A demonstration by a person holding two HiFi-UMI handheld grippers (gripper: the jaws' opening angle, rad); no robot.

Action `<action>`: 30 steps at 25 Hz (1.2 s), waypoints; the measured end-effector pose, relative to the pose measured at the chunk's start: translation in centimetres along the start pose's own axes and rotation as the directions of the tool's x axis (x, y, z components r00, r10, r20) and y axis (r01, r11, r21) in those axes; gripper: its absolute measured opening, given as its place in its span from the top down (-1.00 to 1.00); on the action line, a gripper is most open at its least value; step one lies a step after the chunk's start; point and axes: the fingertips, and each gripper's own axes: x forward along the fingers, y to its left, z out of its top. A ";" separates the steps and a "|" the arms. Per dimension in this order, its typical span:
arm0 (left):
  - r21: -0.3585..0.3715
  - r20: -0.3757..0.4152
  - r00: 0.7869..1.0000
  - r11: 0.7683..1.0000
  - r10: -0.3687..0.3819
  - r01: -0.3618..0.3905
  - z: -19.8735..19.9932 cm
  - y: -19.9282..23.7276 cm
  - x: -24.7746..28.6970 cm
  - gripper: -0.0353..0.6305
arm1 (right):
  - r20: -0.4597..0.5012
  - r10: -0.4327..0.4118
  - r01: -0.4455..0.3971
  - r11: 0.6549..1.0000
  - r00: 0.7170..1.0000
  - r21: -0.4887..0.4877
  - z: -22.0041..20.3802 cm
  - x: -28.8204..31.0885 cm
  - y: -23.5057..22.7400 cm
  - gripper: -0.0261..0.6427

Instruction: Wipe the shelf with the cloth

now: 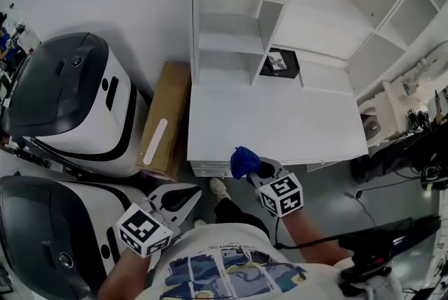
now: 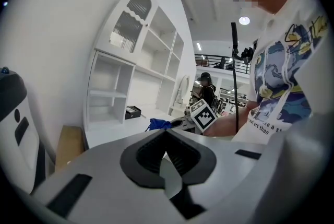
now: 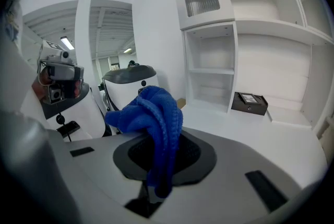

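Note:
A white shelf unit (image 1: pixel 231 40) with open compartments stands on a white desk (image 1: pixel 273 120); it also shows in the right gripper view (image 3: pixel 214 61) and the left gripper view (image 2: pixel 112 92). My right gripper (image 1: pixel 253 169) is shut on a bunched blue cloth (image 1: pixel 243 161) at the desk's near edge; the cloth (image 3: pixel 151 118) hangs from between its jaws. My left gripper (image 1: pixel 187 197) is held low and left of the desk, jaws shut with nothing between them.
A small black box (image 1: pixel 280 62) lies on the desk by the shelf's lower compartments. Two white-and-black machines (image 1: pixel 70 103) stand left. A cardboard box (image 1: pixel 164 120) leans between them and the desk. Cables and gear (image 1: pixel 413 152) crowd the right side.

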 end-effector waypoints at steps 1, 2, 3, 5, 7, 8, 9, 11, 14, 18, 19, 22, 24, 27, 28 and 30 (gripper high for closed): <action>-0.001 0.000 1.000 1.000 -0.002 0.002 -0.3 -0.4 -0.4 0.86 | 0.003 0.000 0.000 1.000 1.000 -0.004 -0.1 -0.5 0.5 0.72; -0.002 0.002 1.000 1.000 -0.003 0.003 -0.6 -0.7 -0.7 0.86 | 0.007 -0.001 0.001 1.000 1.000 -0.009 -0.3 -0.9 1.0 0.72; -0.004 0.004 1.000 1.000 -0.002 0.002 -0.8 -0.9 -1.0 0.86 | 0.009 -0.002 0.002 1.000 1.000 -0.014 -0.4 -1.2 1.4 0.72; -0.007 0.011 1.000 1.000 0.002 -0.002 -1.2 -1.4 -1.6 0.86 | 0.012 -0.003 0.003 1.000 1.000 -0.022 -0.8 -1.9 2.2 0.72; -0.006 0.018 1.000 1.000 0.006 -0.006 -1.6 -1.9 -2.2 0.86 | 0.009 0.000 0.000 1.000 1.000 -0.029 -1.3 -2.4 3.1 0.72; -0.005 0.020 1.000 1.000 0.008 -0.008 -1.7 -2.1 -2.5 0.86 | 0.008 0.003 -0.003 0.999 1.000 -0.032 -1.5 -2.6 3.6 0.72; -0.003 0.023 1.000 1.000 0.010 -0.010 -1.8 -2.2 -2.7 0.86 | 0.008 0.007 -0.007 0.999 1.000 -0.036 -1.7 -2.8 4.1 0.72; -0.003 0.027 1.000 1.000 0.015 -0.015 -2.0 -2.5 -3.2 0.86 | 0.010 0.016 -0.016 0.999 1.000 -0.045 -1.8 -3.1 5.0 0.72; -0.006 0.030 0.999 1.000 0.025 -0.025 -2.5 -2.9 -3.8 0.86 | 0.016 0.029 -0.028 0.998 0.999 -0.061 -1.7 -3.5 6.0 0.72; -0.009 0.042 0.999 0.999 0.033 -0.033 -2.8 -3.3 -4.5 0.86 | 0.021 0.038 -0.036 0.997 0.999 -0.072 -1.8 -3.7 7.0 0.72; -0.009 0.043 0.998 0.999 0.034 -0.034 -2.9 -3.4 -4.7 0.86 | 0.022 0.040 -0.038 0.996 0.999 -0.075 -1.9 -3.7 7.2 0.72; -0.004 0.046 0.998 0.999 0.040 -0.040 -3.0 -3.6 -5.1 0.86 | 0.026 0.051 -0.049 0.995 0.998 -0.087 -1.7 -3.6 7.8 0.72; -0.004 0.046 0.998 0.999 0.045 -0.044 -3.1 -3.8 -5.3 0.86 | 0.026 0.061 -0.059 0.994 0.998 -0.098 -1.6 -3.6 8.3 0.72; -0.012 0.048 0.997 0.998 0.055 -0.055 -3.3 -4.1 -5.4 0.86 | 0.024 0.077 -0.074 0.990 0.997 -0.120 -1.4 -3.5 8.7 0.72; -0.014 0.051 0.997 0.998 0.057 -0.057 -3.3 -4.1 -5.4 0.86 | 0.024 0.081 -0.077 0.989 0.996 -0.125 -1.3 -3.4 8.8 0.72; -0.017 0.051 0.997 0.999 0.053 -0.052 -3.6 -4.2 -5.5 0.86 | 0.023 0.080 -0.077 0.989 0.996 -0.127 -1.5 -3.5 9.1 0.72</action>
